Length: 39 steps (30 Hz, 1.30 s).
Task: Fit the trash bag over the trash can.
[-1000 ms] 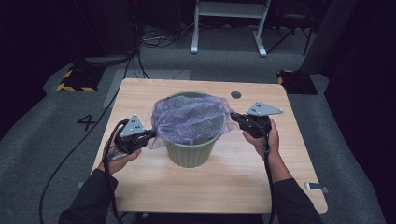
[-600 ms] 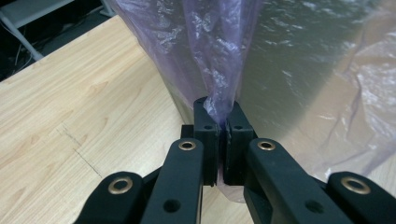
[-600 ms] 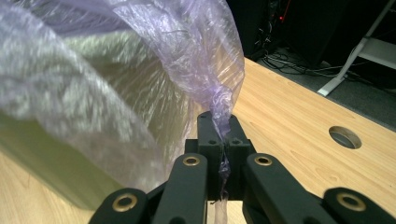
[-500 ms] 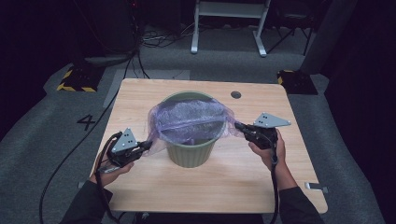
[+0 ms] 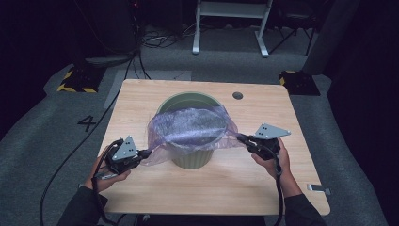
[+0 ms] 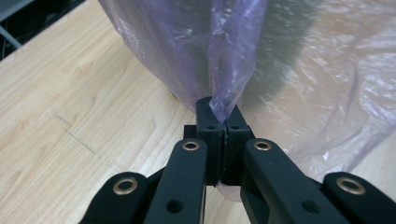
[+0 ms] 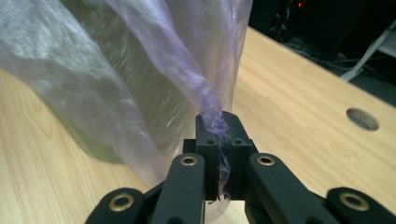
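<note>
Bag [image 5: 190, 127], purple, translucent, thin plastic film: in the high view it is draped over the mouth of a green bin [image 5: 192, 157] standing at the centre of the wooden table [image 5: 141, 99]. The film is stretched outward to 8 o'clock and 4 o'clock of the bin. The left gripper [image 5: 145, 153] and the right gripper [image 5: 242, 138] are each closed on one drawn-out edge. Bin contents cannot be told through the film; part of the inner wall is seen at 12 o'clock, where the rim is not yet covered. A round cable hole [image 5: 237, 95] is set in the tabletop at 1 o'clock of the bin.

Left gripper view: the jaws are fully closed, with a gathered pleat of film [image 6: 223, 105] pinched between them. The bag rises to 12 o'clock, the bin showing dimly behind it.

Right gripper view: the jaws are likewise shut on a twisted strand of film [image 7: 212, 119], a frayed end hanging below the pads. The bin wall [image 7: 93, 144] is seen at 9 o'clock through the plastic.

Handling, as judged: very light, limp, slippery, easily torn under sharp tension. The hem is best taken bunched, as here, at two opposite points, and should be pulled gently and evenly. The bin is rigid and light, and could tip or slide if one side is pulled harder.
</note>
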Tool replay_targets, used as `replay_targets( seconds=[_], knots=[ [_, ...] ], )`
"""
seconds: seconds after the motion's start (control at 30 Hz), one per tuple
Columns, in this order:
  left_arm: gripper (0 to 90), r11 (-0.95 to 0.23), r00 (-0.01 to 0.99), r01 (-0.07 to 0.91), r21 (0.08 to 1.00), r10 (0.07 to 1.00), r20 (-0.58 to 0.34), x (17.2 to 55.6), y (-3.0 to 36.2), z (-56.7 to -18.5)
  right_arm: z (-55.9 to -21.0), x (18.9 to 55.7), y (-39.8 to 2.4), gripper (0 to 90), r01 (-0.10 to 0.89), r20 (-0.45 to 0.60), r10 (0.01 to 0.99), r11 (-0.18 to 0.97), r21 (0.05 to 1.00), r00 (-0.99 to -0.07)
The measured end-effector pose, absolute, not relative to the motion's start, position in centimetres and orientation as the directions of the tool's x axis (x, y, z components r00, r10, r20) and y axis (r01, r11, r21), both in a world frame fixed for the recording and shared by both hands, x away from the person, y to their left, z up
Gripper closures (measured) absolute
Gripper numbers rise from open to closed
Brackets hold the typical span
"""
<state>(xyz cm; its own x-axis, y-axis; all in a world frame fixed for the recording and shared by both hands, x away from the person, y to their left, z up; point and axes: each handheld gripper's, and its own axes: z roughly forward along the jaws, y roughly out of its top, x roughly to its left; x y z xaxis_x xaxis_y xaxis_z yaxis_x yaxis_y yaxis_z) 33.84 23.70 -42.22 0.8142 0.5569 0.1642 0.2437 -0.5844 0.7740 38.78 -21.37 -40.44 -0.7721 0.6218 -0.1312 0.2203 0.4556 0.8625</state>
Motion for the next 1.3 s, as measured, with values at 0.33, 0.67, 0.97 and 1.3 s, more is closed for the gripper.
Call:
replay_targets(
  seconds=[0.33,0.67,0.97,1.3],
  knots=[
    [88.7,-0.603,0.805,0.261,0.754,0.567,0.175,35.3,23.8,-43.0,-41.3,39.3,-20.9,89.0,0.218,-0.164,0.628,0.485,0.847,-0.761],
    [74.7,-0.616,0.793,0.271,0.739,0.579,0.191,35.1,23.9,-43.4,-42.6,38.5,-20.8,58.9,0.192,-0.178,0.6,0.5,0.844,-0.78],
    [18.2,-0.432,0.778,0.266,0.862,0.624,0.072,33.9,26.0,-41.1,-41.5,37.7,-21.5,22.0,0.166,-0.172,0.552,0.508,0.845,-0.816],
    [16.6,-0.304,0.764,0.23,0.924,0.645,0.022,32.8,28.1,-38.4,-38.7,36.7,-23.8,22.4,0.107,-0.186,0.57,0.441,0.891,-0.8]
  ],
)
